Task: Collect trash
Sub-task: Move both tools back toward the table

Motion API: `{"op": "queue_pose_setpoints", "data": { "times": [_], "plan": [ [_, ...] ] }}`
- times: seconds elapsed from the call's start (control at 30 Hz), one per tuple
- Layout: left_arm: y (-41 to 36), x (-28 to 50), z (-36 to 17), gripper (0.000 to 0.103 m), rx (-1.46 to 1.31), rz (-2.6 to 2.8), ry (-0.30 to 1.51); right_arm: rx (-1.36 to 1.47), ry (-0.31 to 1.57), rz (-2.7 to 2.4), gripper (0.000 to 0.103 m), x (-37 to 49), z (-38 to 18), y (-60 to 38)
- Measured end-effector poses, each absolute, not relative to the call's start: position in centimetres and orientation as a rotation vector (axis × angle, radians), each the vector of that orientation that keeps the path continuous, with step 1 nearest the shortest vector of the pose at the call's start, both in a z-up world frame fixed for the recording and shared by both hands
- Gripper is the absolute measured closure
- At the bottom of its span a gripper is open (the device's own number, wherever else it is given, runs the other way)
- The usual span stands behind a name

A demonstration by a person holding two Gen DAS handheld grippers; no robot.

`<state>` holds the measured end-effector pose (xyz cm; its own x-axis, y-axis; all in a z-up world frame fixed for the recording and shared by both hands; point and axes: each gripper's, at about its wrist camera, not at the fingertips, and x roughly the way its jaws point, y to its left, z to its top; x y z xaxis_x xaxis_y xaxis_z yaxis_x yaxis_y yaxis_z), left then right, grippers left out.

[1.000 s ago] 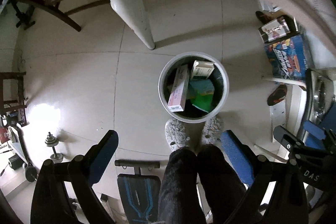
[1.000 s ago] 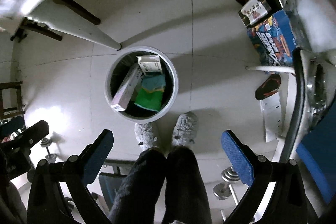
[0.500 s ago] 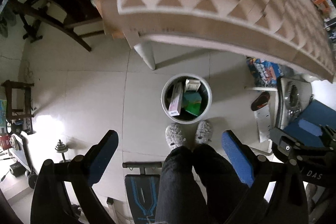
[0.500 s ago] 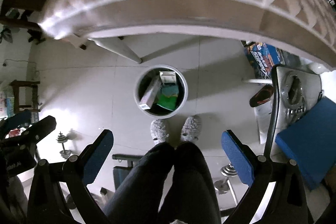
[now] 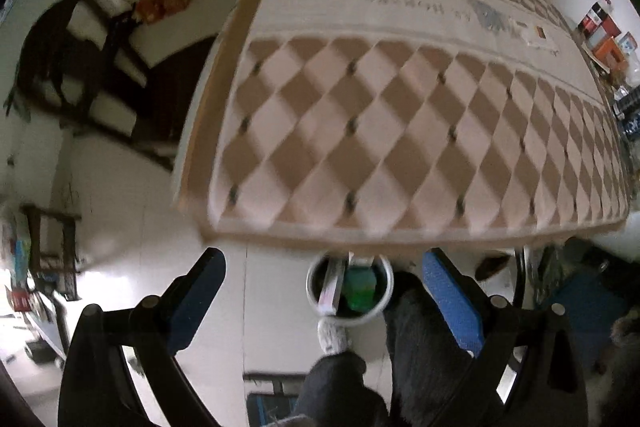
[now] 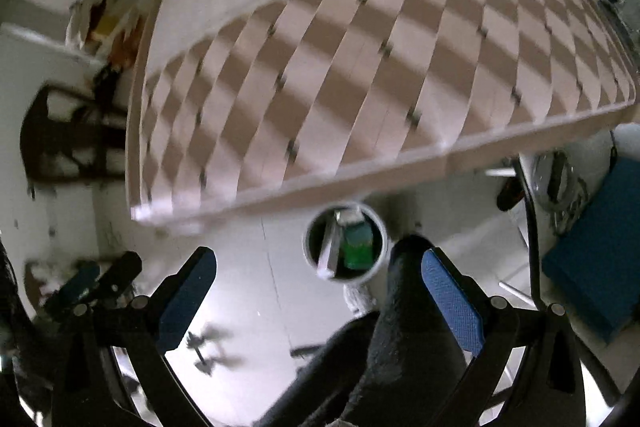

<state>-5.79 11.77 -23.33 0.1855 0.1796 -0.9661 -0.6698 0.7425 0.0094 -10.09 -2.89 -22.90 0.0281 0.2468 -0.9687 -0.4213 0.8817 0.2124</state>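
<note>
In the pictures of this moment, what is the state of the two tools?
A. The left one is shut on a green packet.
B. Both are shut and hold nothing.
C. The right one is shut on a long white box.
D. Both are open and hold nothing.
D: the left tool and the right tool each show blue pads set wide apart with nothing between them, while the green packet and the long white box lie in the bin.

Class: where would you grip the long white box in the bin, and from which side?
Grip the long white box near its raised end, coming from above. It leans on edge inside the bin, so its narrow faces suit the fingers and the rim blocks side approaches.
</note>
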Motion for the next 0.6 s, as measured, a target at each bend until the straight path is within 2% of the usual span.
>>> {"op": "queue_pose_setpoints", "data": {
  "times": [0.33,0.6],
  "plan": [
    [18.5,14.0,-28.4,0.001,-0.546,0.726,1.382,0.147,1.445,0.200,0.000,18.0,-23.8,-3.7],
    [23.6,25.4,-30.8,0.001,-0.551,0.776,1.451,0.317,1.473,-0.027,0.000,36.0,-28.6,-0.2]
  ]
}}
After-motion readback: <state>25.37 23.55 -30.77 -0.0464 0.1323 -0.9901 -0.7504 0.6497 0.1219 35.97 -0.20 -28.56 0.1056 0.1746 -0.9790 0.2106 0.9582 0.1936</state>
